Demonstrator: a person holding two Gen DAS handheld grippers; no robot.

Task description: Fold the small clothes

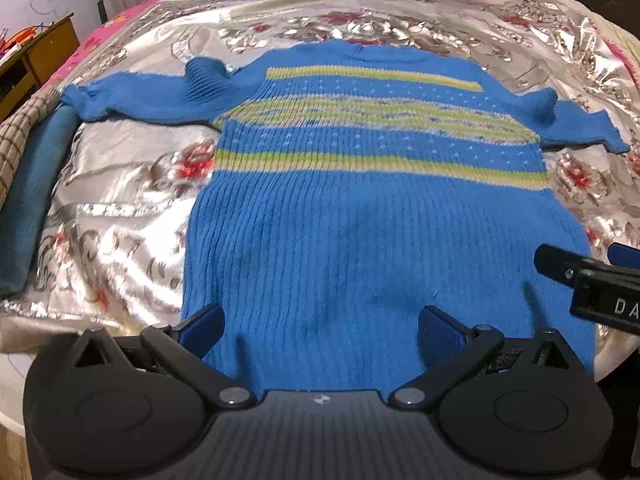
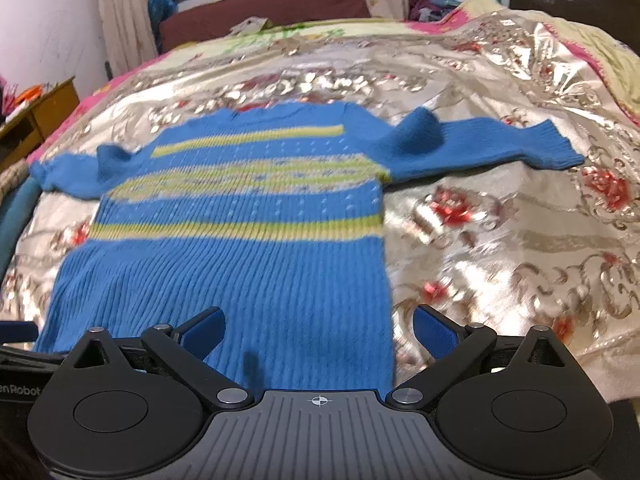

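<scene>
A small blue knitted sweater (image 1: 360,216) with yellow-green stripes lies flat on the bed, hem toward me, both sleeves spread out sideways. It also shows in the right wrist view (image 2: 240,256). My left gripper (image 1: 320,332) is open and empty, just above the hem's left half. My right gripper (image 2: 318,330) is open and empty over the hem's right corner; its body shows at the right edge of the left wrist view (image 1: 592,284).
A shiny floral bedspread (image 2: 500,220) covers the bed. A folded teal cloth (image 1: 28,208) and a checked cloth (image 1: 16,136) lie at the left edge. A wooden cabinet (image 1: 36,52) stands far left. A maroon headboard (image 2: 272,4) is at the back.
</scene>
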